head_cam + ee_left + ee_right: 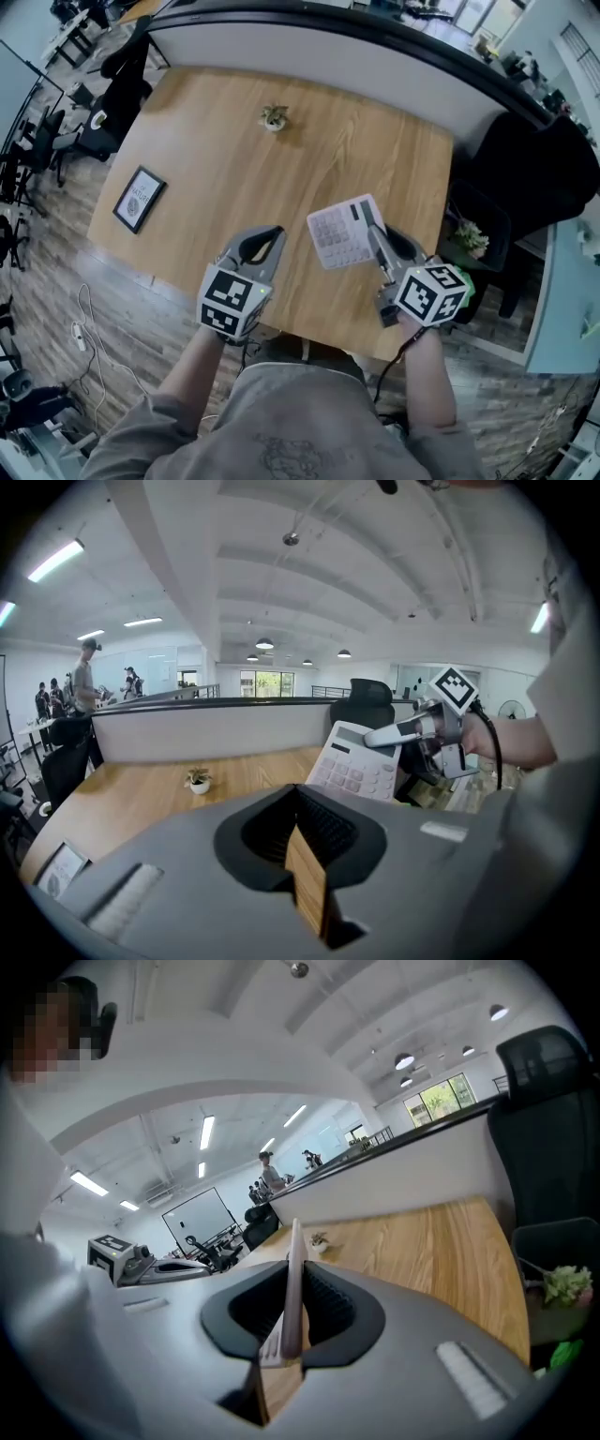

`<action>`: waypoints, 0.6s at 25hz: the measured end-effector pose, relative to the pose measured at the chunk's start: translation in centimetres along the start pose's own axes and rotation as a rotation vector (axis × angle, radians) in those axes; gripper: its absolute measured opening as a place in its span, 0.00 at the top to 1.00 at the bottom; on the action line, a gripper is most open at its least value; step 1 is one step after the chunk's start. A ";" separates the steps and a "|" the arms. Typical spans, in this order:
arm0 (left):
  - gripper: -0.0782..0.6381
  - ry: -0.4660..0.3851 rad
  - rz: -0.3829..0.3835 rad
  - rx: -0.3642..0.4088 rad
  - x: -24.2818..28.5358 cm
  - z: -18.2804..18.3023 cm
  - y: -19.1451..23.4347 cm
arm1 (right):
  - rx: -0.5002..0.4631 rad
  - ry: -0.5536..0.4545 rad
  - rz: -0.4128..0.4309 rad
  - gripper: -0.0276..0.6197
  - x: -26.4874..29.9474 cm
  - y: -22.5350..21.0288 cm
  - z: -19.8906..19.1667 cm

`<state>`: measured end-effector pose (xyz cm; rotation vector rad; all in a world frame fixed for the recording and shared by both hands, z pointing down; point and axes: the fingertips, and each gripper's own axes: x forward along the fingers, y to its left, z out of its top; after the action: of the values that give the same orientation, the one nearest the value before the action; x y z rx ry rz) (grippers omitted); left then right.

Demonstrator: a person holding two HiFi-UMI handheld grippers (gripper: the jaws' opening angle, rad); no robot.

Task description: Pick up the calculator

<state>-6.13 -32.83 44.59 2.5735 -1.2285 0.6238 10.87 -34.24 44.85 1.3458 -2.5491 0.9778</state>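
The white calculator (342,232) hangs above the wooden table (234,159), keys facing up toward me. My right gripper (375,231) is shut on its right edge. In the right gripper view the calculator (293,1269) shows edge-on as a thin slab pinched between the black pads of the right gripper (292,1290). My left gripper (272,234) hovers to the left of the calculator, apart from it, its fingers together with nothing between them. From the left gripper view, that gripper (305,829) looks past its own jaws at the raised calculator (361,761) and the right gripper (398,731).
A small potted plant (274,117) stands at the table's far side and a framed picture (139,199) lies near its left edge. A dark partition (375,37) runs behind the table. A black chair (534,159) and a green plant (472,239) are to the right.
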 end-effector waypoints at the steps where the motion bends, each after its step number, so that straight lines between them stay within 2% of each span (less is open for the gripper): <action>1: 0.89 -0.013 0.004 0.007 -0.6 0.8 0.2 | -0.013 -0.024 0.003 0.87 -0.7 0.9 1.0; 8: 0.89 -0.154 -0.001 0.081 -4.5 7.6 0.0 | -0.119 -0.182 0.016 0.87 -5.4 5.9 7.1; 15: 0.89 -0.241 -0.012 0.126 -7.9 11.5 -1.5 | -0.186 -0.257 0.022 0.87 -9.5 9.4 9.3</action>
<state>-6.13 -30.76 30.74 2.8269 -1.2802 0.4090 11.28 -29.10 29.44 1.4756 -2.7612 0.5838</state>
